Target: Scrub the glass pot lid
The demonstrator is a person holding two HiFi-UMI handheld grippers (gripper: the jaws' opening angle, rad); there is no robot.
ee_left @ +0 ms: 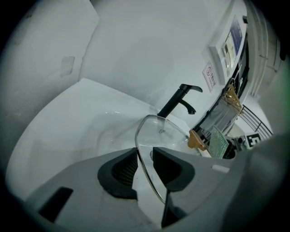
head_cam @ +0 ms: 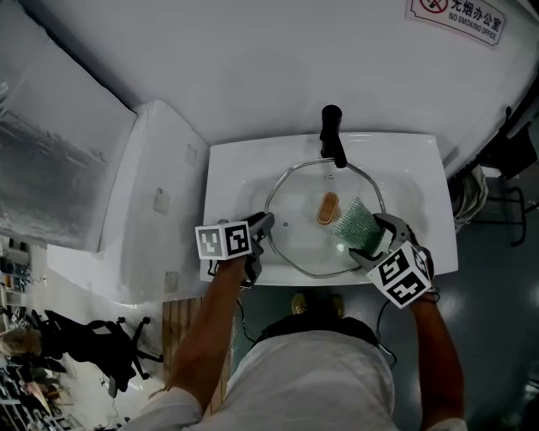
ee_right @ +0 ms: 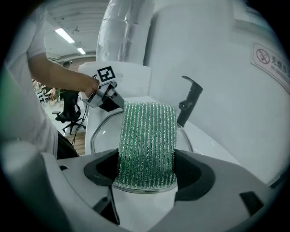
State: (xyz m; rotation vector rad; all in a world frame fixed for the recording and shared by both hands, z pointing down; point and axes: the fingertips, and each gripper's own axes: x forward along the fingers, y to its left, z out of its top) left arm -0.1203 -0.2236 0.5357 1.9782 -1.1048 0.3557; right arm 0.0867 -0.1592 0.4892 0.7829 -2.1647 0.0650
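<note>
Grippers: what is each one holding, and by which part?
The left gripper clamps the glass pot lid by its rim. The right gripper clamps the green scrubbing pad by its lower end.

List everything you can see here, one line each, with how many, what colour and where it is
sink: one, white, against the wall
faucet: one, black, at the back edge of the sink
glass pot lid: one, clear with a metal rim, in the sink basin
lid knob: one, tan, at the lid's centre
scrub pad: one, green, over the lid's right side
sign: one, white with a red symbol, on the wall at upper right
office chair: one, black, on the floor at lower left
left gripper: one, grey, closed on the lid's rim
right gripper: one, grey, closed on the scrub pad
</note>
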